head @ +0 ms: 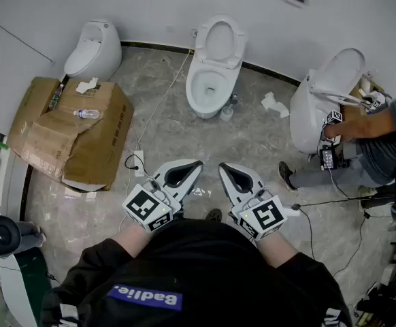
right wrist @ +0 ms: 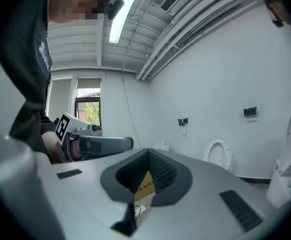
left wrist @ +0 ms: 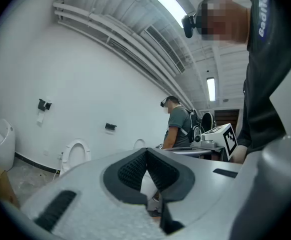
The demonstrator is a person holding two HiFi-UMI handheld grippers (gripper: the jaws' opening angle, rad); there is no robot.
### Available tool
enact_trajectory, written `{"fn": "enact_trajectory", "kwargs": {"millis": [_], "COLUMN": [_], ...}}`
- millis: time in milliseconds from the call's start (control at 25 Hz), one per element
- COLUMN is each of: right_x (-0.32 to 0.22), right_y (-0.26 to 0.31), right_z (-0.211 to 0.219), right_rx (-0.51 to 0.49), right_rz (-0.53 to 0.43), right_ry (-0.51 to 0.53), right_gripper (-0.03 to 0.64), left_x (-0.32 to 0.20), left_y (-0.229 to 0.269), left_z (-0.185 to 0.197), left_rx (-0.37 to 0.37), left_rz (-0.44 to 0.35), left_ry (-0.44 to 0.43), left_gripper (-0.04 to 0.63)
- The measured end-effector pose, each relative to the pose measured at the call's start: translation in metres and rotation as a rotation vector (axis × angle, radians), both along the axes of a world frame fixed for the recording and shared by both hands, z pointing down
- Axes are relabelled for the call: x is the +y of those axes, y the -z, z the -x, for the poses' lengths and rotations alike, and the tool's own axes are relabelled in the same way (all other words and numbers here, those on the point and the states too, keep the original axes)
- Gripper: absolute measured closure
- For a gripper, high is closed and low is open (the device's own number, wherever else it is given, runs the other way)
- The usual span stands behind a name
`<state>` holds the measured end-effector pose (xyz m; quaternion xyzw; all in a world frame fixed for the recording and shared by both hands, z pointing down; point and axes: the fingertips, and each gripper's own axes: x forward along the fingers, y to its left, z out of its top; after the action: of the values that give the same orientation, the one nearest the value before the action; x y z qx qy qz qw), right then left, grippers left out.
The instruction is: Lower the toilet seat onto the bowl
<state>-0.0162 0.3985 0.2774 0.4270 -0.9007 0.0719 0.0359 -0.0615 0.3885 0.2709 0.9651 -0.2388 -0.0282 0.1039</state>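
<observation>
Seat [head: 220, 41] (upright) — left tongs [head: 196, 163], right tongs [head: 222, 166]

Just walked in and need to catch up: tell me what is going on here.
A person holds the left tongs and the right tongs close to the body, both shut and empty. The middle toilet stands ahead across the floor with its seat upright; nothing touches it yet. To the right, another person works at a second toilet.

White toilet [head: 198, 94], brown cardboard box [head: 62, 135], grey marbled floor [head: 252, 131].
</observation>
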Motion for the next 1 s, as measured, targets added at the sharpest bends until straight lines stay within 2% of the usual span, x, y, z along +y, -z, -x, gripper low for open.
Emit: {"fn": "enact_trajectory", "kwargs": {"millis": [800, 1000], "right_x": [-0.006, -0.005], "right_y": [0.0, -0.004], "right_z": [-0.016, -0.026], "right_rx": [-0.022, -0.031], "right_rz": [0.004, 0.003], "right_ry": [0.039, 0.064], "right_gripper": [0.591, 0.591], "left_x": [-0.002, -0.003], "left_y": [0.0, -0.002], "left_z": [-0.018, -0.024], "left_rx": [-0.031, -0.035], "left_rz": [-0.009, -0.002], "left_ry": [0.004, 0.045], "left_gripper": [0.58, 0.58]}}
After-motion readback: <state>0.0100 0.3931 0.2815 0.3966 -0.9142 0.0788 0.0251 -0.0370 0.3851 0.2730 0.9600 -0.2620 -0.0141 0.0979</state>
